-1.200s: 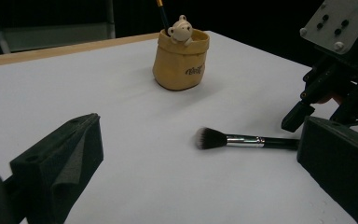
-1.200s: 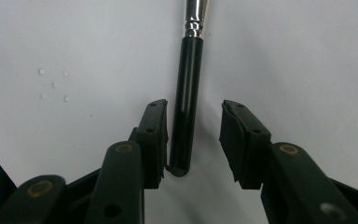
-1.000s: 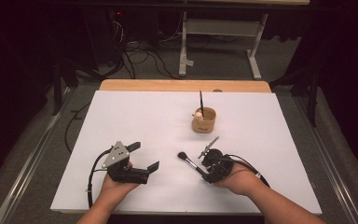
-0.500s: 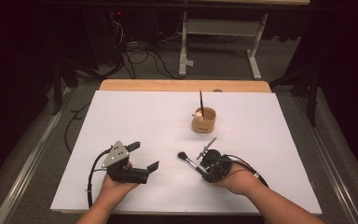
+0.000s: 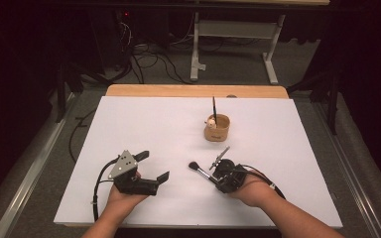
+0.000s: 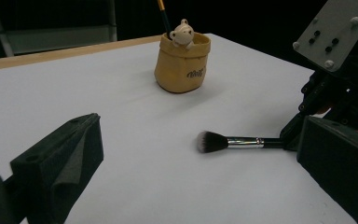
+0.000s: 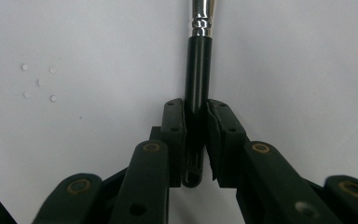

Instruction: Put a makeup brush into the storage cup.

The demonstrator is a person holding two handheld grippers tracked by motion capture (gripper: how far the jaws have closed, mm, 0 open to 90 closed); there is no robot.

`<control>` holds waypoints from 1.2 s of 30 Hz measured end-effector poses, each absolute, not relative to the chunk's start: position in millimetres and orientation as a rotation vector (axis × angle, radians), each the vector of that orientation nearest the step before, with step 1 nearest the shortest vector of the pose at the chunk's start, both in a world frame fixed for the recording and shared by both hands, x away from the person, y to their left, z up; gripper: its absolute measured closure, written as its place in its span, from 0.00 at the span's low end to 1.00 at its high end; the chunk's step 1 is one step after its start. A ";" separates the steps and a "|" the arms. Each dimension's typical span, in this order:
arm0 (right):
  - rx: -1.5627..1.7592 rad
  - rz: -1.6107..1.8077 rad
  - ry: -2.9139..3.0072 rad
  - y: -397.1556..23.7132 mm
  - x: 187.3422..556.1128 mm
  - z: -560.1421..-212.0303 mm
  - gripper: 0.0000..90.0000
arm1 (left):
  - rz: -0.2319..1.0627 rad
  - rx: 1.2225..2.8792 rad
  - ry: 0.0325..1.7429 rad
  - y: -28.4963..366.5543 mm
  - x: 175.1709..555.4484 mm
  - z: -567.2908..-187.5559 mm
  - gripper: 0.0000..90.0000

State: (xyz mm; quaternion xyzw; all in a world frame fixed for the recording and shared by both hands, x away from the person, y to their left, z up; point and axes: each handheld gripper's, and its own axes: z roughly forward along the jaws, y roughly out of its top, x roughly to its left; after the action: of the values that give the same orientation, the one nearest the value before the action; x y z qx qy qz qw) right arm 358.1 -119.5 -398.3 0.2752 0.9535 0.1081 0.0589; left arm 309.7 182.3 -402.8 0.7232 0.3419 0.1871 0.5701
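Observation:
A black-handled makeup brush (image 5: 201, 170) lies on the white sheet, its dark bristle head pointing left. My right gripper (image 5: 214, 173) has just been closing on it. In the right gripper view both pads (image 7: 175, 121) press the brush handle (image 7: 199, 56), so the right gripper (image 7: 196, 109) is shut on it. My left gripper (image 5: 154, 166) rests to the left, jaws wide apart and empty. Its own view looks between the left gripper's jaws (image 6: 200, 163) at the brush (image 6: 228, 142). Farther back stands a tan pot (image 5: 217, 129) with a small bear figure, holding a thin upright brush (image 5: 214, 106).
The white sheet (image 5: 144, 124) covers the table, with a wooden strip (image 5: 193, 90) along its far edge. Beyond that are dark floor, cables and a metal stand (image 5: 233, 29). The pot (image 6: 182, 65) stands just beyond the held brush's head. A few tiny white specks (image 7: 39, 83) dot the sheet.

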 end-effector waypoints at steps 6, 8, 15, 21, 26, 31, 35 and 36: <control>0.820 0.322 2.888 -118.9 357.7 -398.3 0.90 | 0.437 1.697 0.805 181.9 309.5 -402.9 0.02; 0.823 0.324 2.892 -119.1 358.1 -398.3 0.90 | 0.441 1.697 0.803 182.1 309.5 -402.9 0.02; 0.802 0.323 2.899 -118.6 358.5 -398.3 0.91 | 0.437 1.699 0.808 181.7 309.7 -403.4 0.02; 0.792 0.306 2.903 -117.9 359.3 -397.5 0.91 | 0.437 1.702 0.808 181.9 310.3 -403.9 0.02; 0.790 0.294 2.905 -116.3 359.5 -397.1 0.91 | 0.438 1.700 0.809 182.3 310.3 -403.7 0.02; 0.788 0.296 2.907 -115.3 360.2 -395.9 0.91 | 0.437 1.701 0.811 182.1 310.7 -404.3 0.02; 0.792 0.303 2.895 -114.9 361.3 -390.5 0.91 | 0.439 1.706 0.809 181.6 310.8 -404.6 0.02; 0.790 0.310 2.892 -115.2 361.8 -389.8 0.91 | 0.441 1.707 0.808 181.5 310.7 -404.6 0.02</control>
State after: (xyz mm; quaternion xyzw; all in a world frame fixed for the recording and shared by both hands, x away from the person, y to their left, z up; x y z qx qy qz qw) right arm 361.8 -115.2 -389.8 0.2617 0.9576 0.1025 0.0636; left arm 310.7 181.5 -404.6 0.7259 0.3436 0.1876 0.5655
